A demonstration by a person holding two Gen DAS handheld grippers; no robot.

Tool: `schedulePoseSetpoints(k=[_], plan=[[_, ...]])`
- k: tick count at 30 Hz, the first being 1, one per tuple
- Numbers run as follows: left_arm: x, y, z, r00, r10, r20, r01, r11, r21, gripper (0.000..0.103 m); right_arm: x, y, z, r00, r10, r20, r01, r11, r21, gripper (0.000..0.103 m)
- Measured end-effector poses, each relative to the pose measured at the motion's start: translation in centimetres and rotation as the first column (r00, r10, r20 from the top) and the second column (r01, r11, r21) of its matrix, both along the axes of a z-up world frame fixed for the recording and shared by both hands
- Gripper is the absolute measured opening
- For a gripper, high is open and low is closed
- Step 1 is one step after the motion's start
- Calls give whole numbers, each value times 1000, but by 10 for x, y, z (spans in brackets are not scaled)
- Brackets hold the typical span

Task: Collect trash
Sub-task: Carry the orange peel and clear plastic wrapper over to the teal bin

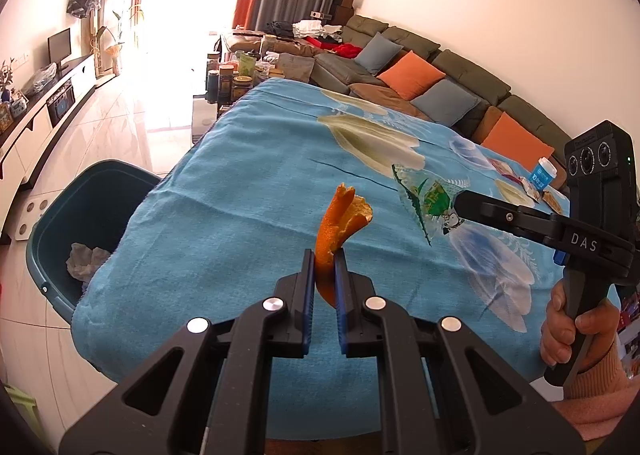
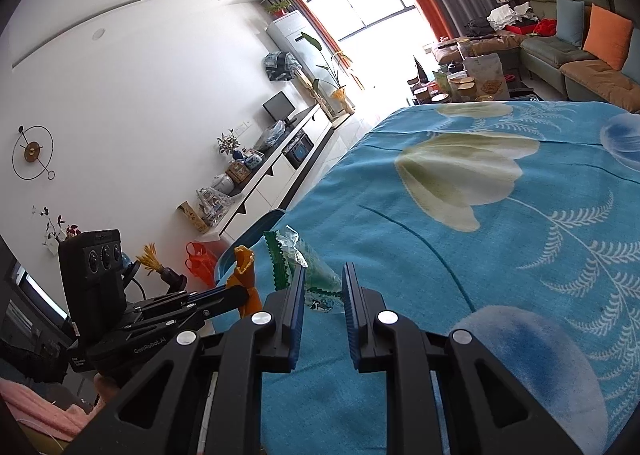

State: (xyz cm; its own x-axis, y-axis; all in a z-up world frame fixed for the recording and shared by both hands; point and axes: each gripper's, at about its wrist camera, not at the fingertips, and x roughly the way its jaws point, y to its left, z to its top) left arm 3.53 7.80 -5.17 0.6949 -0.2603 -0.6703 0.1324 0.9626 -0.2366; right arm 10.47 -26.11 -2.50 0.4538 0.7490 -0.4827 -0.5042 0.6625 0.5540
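left of the table (image 1: 240, 215) stood the blue bin (image 1: 60, 223), crumpled paper (image 1: 86, 259) already lying in it. our left gripper (image 1: 324, 255) was clenched on an orange peel (image 1: 340, 223), held above the blue cloth (image 1: 248, 159). to drop it cleanly, we judged we should carry it fully past the table edge, over the bin, before releasing. right of the peel, our right gripper (image 2: 323, 275) grasped a clear green-printed wrapper (image 2: 304, 259); more scraps (image 1: 532, 185) lay at the table's far right.

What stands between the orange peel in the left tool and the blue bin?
Nothing visible. The orange peel is clamped in the left tool above the blue cloth; the bin sits open beside the table edge.
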Motion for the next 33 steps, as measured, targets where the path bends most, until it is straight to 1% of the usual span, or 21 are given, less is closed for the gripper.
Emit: schedulePoseSetpoints(k=[23, 33], plan=[[-9, 39, 3, 996, 93, 10, -93, 996, -19, 10, 10, 46, 7, 996, 88, -3, -88, 996, 5, 17], [-12, 59, 5, 990, 143, 19, -142, 990, -25, 10, 13, 62, 9, 993, 117, 5, -117, 993, -10, 17]])
